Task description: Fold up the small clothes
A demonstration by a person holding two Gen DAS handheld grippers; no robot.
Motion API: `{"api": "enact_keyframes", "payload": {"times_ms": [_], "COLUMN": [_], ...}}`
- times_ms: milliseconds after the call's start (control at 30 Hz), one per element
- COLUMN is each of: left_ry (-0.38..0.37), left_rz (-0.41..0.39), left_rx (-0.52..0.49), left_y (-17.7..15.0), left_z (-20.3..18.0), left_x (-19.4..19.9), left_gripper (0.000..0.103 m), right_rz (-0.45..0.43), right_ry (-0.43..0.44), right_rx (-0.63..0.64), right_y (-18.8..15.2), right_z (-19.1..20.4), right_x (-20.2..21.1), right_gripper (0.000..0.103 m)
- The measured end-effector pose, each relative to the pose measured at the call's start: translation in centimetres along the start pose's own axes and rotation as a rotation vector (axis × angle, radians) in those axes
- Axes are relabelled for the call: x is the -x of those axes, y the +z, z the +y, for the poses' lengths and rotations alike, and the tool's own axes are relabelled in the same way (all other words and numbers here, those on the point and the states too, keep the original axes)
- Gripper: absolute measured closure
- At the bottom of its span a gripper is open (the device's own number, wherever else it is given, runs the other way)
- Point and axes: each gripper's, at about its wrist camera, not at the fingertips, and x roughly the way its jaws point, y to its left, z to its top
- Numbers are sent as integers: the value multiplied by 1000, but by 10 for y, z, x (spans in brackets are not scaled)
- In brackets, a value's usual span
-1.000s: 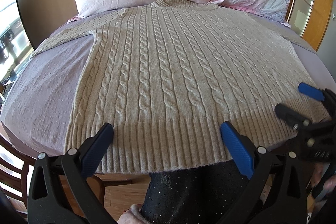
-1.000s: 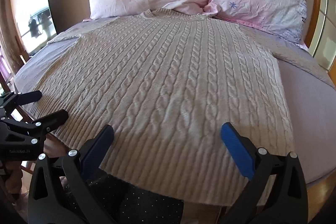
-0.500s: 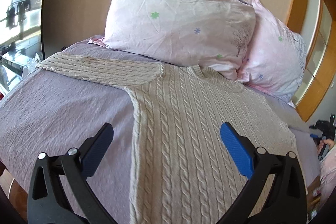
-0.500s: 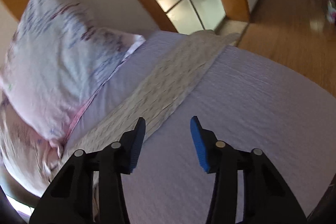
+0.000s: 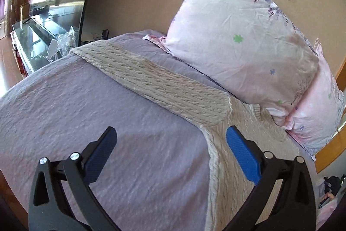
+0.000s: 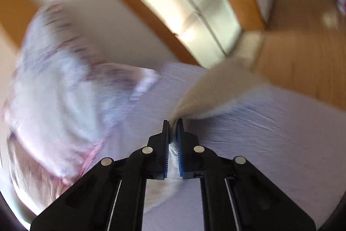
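Observation:
A beige cable-knit sweater (image 5: 235,144) lies flat on the lilac bed sheet (image 5: 108,114). Its left sleeve (image 5: 151,79) stretches out toward the bed's far left edge. My left gripper (image 5: 170,144) is open and empty above the sheet, just short of the armpit where sleeve meets body. In the blurred right wrist view my right gripper (image 6: 172,122) is shut on the sweater's right sleeve (image 6: 216,90), which bunches up from the jaws toward the bed edge.
Two pink flowered pillows (image 5: 242,40) lean on the wall behind the sweater's collar. A window and a glass-topped stand (image 5: 41,34) are at the far left. Wooden-framed panels (image 6: 183,10) and wood floor (image 6: 302,53) lie beyond the bed's right side.
The left gripper has moved from the hem up toward the left sleeve and armpit, staying open. The right gripper has reached the right sleeve and shut on it.

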Motion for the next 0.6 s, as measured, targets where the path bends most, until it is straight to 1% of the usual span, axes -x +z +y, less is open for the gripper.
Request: {"api": "enact_keyframes", "payload": {"times_ms": [67,100,167,233,267,333,367,400,433,467,500,533,567,600], "left_ry": [19,16,5,6,12,24,24,32,42,52,60,66,64,58], "left_rz": [-7,-8,-5,8,17,33,37,40,46,52,57,69,81,93], "left_rx": [36,58,111,164,181,210,220,229,238,250,263,284,308,339], "left_y": [10,14,22,29,31,35,37,39,41,43,44,46,48,49], "left_z": [14,20,31,39,42,45,46,47,49,52,56,61,66,73], "left_x": [-3,-4,-9,-17,-21,-30,-34,-38,-42,-47,-51,-56,-61,-67], "left_gripper": [3,3,3,3,5,6,8,8,9,9,11,12,13,18], "right_rz": [-14,-13,9,70,120,242,305,380,451,537,640,710,741,734], "right_ry": [119,189,342,494,567,672,702,707,687,649,609,595,591,592], "right_rx": [120,183,325,444,485,546,579,636,701,761,789,776,749,718], "right_y": [-8,-17,-46,-85,-109,-158,-187,-222,-249,-276,-299,-306,-304,-295], "right_z": [56,87,158,223,253,301,322,343,357,369,372,368,363,354], "right_x": [20,31,48,57,56,45,36,25,14,2,-10,-18,-22,-22], "right_gripper": [96,96,96,96,96,96,96,96,95,94,93,93,87,73]}}
